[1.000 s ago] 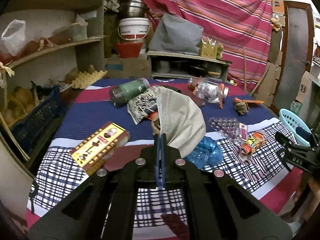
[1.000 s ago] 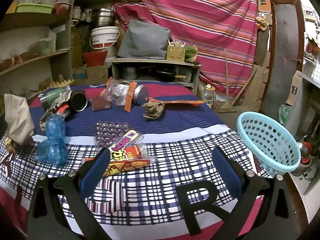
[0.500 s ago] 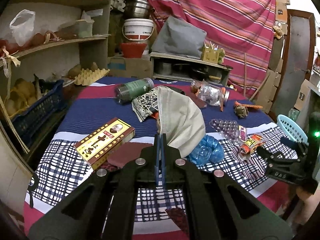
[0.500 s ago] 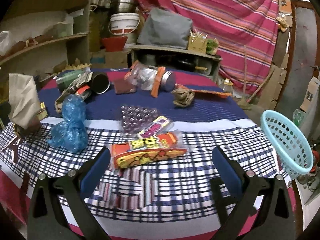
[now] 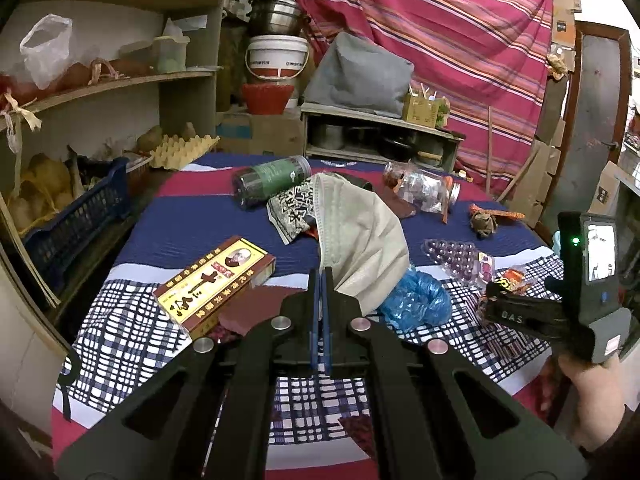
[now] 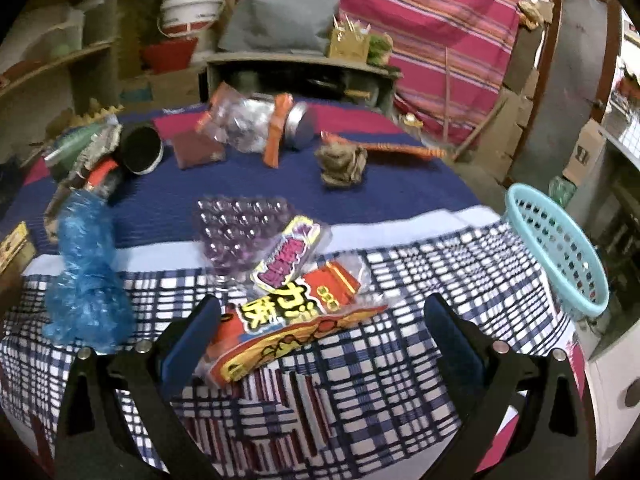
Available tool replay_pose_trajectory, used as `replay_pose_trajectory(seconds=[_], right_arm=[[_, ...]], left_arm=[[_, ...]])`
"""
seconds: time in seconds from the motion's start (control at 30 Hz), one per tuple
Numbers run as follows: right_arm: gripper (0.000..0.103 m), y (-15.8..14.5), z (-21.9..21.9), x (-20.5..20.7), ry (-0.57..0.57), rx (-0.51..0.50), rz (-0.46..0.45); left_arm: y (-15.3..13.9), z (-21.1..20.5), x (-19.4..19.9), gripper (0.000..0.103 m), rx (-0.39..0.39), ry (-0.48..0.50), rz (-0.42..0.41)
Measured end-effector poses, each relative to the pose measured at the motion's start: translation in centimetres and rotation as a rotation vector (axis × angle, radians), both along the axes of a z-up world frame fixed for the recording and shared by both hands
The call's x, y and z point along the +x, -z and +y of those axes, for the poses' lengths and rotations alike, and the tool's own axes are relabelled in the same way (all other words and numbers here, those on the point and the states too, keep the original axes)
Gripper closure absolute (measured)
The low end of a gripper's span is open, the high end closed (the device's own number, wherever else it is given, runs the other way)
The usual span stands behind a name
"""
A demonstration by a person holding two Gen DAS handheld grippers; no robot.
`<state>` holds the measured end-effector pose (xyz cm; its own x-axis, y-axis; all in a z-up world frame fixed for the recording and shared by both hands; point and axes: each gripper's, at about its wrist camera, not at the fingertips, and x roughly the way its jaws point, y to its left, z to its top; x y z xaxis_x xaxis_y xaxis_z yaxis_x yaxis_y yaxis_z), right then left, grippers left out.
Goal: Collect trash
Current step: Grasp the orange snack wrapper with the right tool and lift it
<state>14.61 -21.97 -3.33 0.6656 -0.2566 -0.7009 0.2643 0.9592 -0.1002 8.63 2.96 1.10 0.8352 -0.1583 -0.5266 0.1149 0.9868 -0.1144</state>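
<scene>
Left gripper [image 5: 321, 280] clamped on one grey face mask [image 5: 360, 236], lifted above the cloth. Right gripper [image 6: 320, 332] spread wide, gripping nothing; one orange snack wrapper [image 6: 288, 328] flat between its fingers, one blue bag [image 6: 84, 276] left, one basket [image 6: 560, 248] right.

Cluttered home storeroom: shelves [image 5: 120, 84], stacked pots [image 5: 276, 16].
</scene>
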Motion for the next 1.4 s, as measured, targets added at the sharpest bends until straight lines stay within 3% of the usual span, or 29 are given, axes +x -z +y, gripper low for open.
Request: replay_pose_trajectory(seconds=[0.4, 0.53, 1.0, 1.3, 1.37, 1.4], right_arm=[[0.004, 0.3, 0.6, 0.7, -0.001, 0.051, 0.040], [0.004, 0.8, 1.3, 0.5, -0.011, -0.001, 0.054], [0.006, 1.6, -3.1, -2.3, 0.006, 0.084, 0.082], [0.047, 1.5, -2.7, -1.2, -0.075, 0.139, 0.071], [0.065, 1.4, -2.7, -1.4, -0.088, 0.143, 0.065], [0.065, 1.4, -2.7, -1.4, -0.093, 0.145, 0.063]], left_arm=[[0.3, -0.2, 0.3, 0.103, -0.004, 0.005, 0.009], [0.5, 0.2, 0.5, 0.103, 0.001, -0.005, 0.016], [1.1, 0.1, 0.3, 0.103, 0.010, -0.008, 0.031], [1.3, 0.1, 0.5, 0.103, 0.016, -0.011, 0.039], [1.3, 0.2, 0.5, 0.103, 0.013, -0.014, 0.041], [1.3, 0.2, 0.6, 0.103, 0.012, -0.016, 0.043]])
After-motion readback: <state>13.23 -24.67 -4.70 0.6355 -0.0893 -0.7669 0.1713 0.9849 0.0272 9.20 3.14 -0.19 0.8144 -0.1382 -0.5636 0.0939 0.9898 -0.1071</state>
